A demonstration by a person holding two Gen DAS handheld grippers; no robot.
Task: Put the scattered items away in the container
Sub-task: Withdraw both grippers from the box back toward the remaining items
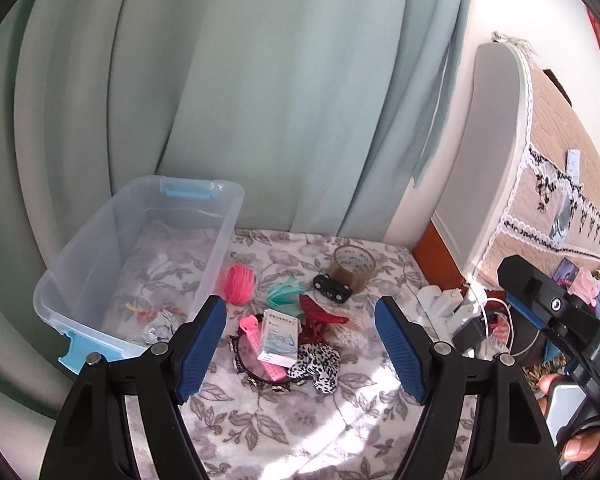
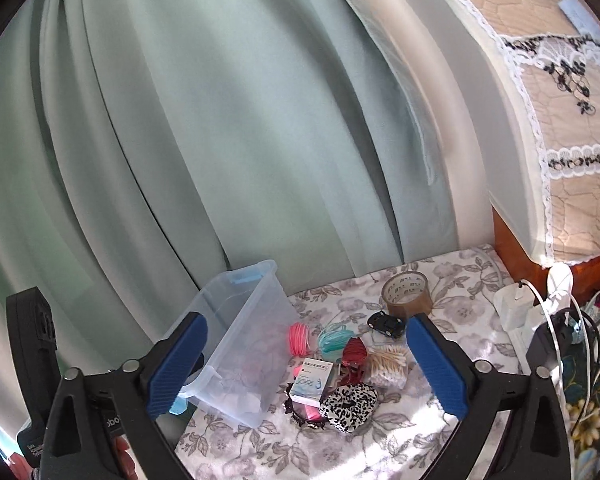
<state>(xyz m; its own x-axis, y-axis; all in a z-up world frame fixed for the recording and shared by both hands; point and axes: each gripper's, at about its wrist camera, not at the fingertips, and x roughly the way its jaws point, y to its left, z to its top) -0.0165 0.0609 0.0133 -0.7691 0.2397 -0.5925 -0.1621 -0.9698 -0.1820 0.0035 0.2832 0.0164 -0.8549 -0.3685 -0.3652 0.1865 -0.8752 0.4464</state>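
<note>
- The container [image 1: 140,264] stands on the bed [image 1: 300,420], before the curtain [image 1: 260,100].
- Right of the container lie the small box [image 1: 279,336], the toy car [image 1: 333,289] and, farther right and back, the tape roll [image 1: 354,266].
- Some small things lie in the container.

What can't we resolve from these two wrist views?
- Container contents: left wrist view, blurred through the clear wall, partly behind the left gripper fingers.
- Medicine box print: both views, too small.
- Items under the medicine box and scrunchie: overlapped.
- Right gripper handle: cut off by frame edge.
</note>
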